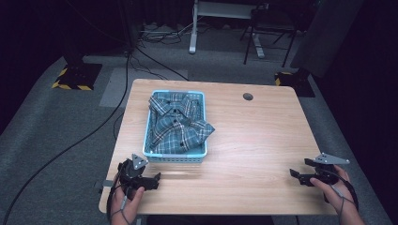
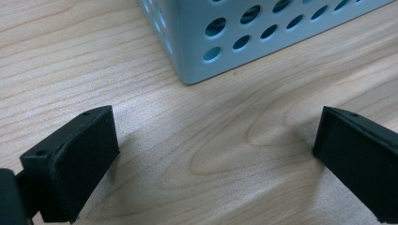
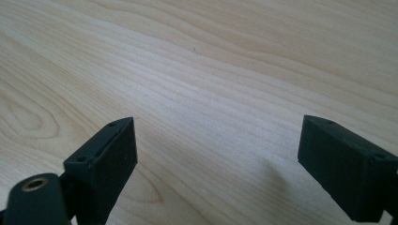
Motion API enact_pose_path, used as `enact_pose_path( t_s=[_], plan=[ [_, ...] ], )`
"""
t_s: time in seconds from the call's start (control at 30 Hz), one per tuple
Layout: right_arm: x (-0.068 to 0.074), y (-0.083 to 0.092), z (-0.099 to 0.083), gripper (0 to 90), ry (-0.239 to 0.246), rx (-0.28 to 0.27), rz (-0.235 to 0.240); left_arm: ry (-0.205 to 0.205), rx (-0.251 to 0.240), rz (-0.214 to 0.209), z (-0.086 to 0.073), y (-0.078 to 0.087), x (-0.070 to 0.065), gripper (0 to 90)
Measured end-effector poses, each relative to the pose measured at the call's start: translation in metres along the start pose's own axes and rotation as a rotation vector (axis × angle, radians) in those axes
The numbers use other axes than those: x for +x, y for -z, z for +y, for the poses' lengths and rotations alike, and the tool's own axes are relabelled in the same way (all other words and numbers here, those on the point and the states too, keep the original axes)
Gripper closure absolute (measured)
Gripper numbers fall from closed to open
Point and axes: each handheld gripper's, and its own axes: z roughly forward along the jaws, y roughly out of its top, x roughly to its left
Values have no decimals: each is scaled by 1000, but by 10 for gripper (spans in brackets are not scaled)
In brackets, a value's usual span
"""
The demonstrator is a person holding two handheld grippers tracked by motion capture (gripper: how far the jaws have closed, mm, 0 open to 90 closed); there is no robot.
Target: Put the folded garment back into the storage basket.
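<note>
A plaid shirt [image 1: 179,123] lies folded in a light blue perforated basket [image 1: 176,154] on the wooden table [image 1: 253,140]. The left gripper [image 1: 152,179] rests just near the basket's front corner (jaws spread, nothing between them). The right gripper [image 1: 296,176] hovers well apart at the table's right edge, released too.

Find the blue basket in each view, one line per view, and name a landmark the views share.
High view: basket left of centre on the table, holding a plaid shirt.
Left gripper view: its perforated corner at top, just beyond the jaws.
Right gripper view: bare wood between the jaws.
Shared landmark: the table's wood grain.
</note>
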Motion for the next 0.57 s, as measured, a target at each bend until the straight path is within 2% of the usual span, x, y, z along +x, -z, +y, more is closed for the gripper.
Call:
enact_pose_path(
  t_s=[0.03,0.23,0.57],
  plan=[
    [1,-5,-12,121,-11,15,4,0,0,0,0,0,0,2],
    [-1,-7,-25,106,-23,27,-10,0,0,0,0,0,0,2],
    [0,-5,-28,87,-18,18,-16,-3,1,1,0,0,0,2]
  ],
)
